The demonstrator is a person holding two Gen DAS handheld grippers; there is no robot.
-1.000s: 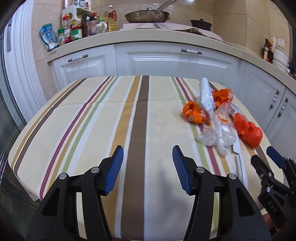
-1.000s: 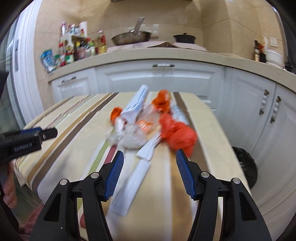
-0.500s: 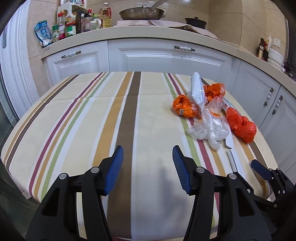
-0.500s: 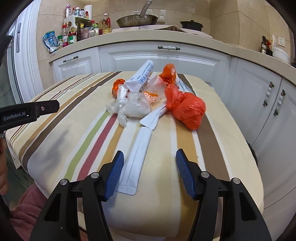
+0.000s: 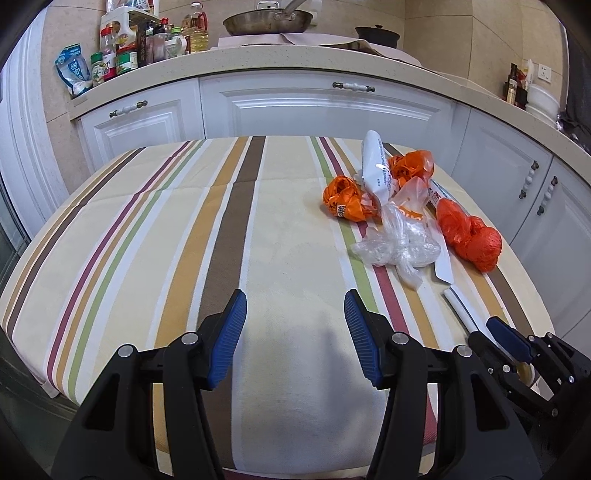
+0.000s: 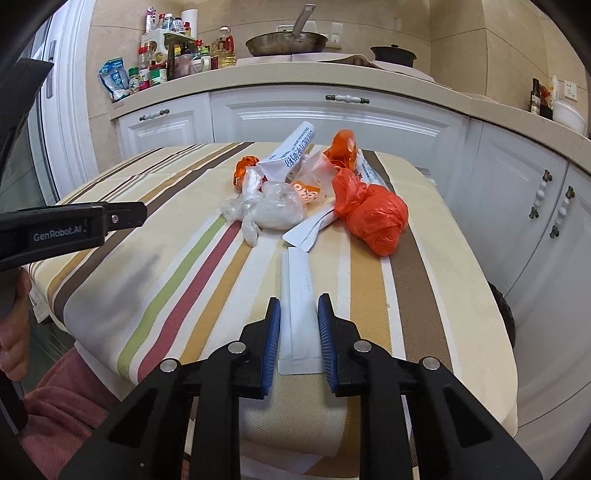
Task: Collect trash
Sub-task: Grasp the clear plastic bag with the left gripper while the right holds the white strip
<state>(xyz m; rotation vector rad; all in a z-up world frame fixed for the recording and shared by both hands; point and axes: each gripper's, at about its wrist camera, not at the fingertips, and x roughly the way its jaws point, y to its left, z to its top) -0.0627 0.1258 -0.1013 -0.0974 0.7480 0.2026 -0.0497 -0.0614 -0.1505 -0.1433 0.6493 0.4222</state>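
Note:
Trash lies in a heap on the striped tablecloth [image 5: 147, 240]: a clear plastic bag [image 6: 271, 210], a big orange bag [image 6: 376, 218], smaller orange bags [image 5: 343, 197] and a white printed tube wrapper [image 5: 375, 170]. A long flat white wrapper [image 6: 297, 280] lies nearest, by the table's front edge. My right gripper [image 6: 299, 306] is closing around it, and its blue pads touch both long edges. My left gripper [image 5: 294, 306] hangs open over bare cloth, left of the heap, with nothing between its fingers. In the left wrist view the right gripper [image 5: 491, 328] sits at the wrapper's near end.
White cabinets [image 5: 325, 110] and a countertop with bottles, jars and a pan [image 5: 266, 20] curve behind and to the right of the table. A black bin [image 6: 500, 306] stands on the floor by the table's right edge. A person's hand and pink sleeve [image 6: 55, 402] show at lower left.
My right gripper's jaws have narrowed from wide open to the width of the long white wrapper. The left gripper has drifted slightly forward and down over the cloth, still open.

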